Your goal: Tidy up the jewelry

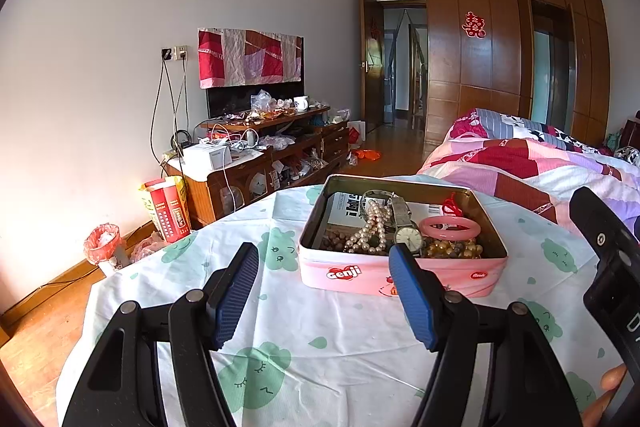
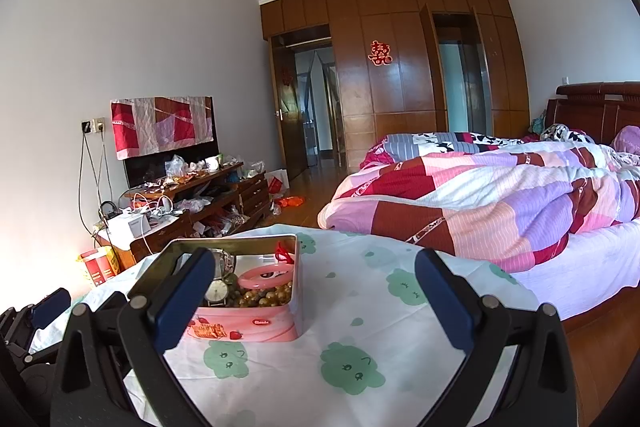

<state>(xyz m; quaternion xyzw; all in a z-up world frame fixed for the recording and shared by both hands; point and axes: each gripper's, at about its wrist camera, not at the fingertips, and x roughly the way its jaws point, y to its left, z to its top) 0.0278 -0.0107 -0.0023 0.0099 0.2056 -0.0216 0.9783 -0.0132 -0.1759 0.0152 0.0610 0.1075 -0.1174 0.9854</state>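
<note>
Both grippers hang low over the table (image 1: 328,323), which is covered by a white cloth printed with green cartoon faces. On the left gripper (image 1: 326,291) the blue-padded jaws stand wide apart with nothing between them, aimed at the near wall of a pink tin (image 1: 400,273) with its lid off. On the right gripper (image 2: 312,291) the jaws are likewise spread and empty; it hangs to the right of the tin, its left finger overlapping the tin's near left corner in its own camera's view. Inside the tin lie a pearl necklace (image 1: 370,227), a steel wristwatch (image 1: 408,237), a pink bangle (image 1: 450,227), amber beads (image 1: 454,249), dark wooden beads (image 1: 336,241) and a red knotted cord (image 1: 452,205). Beyond the table's far right edge lies a bed with a patchwork quilt (image 2: 500,195).
</note>
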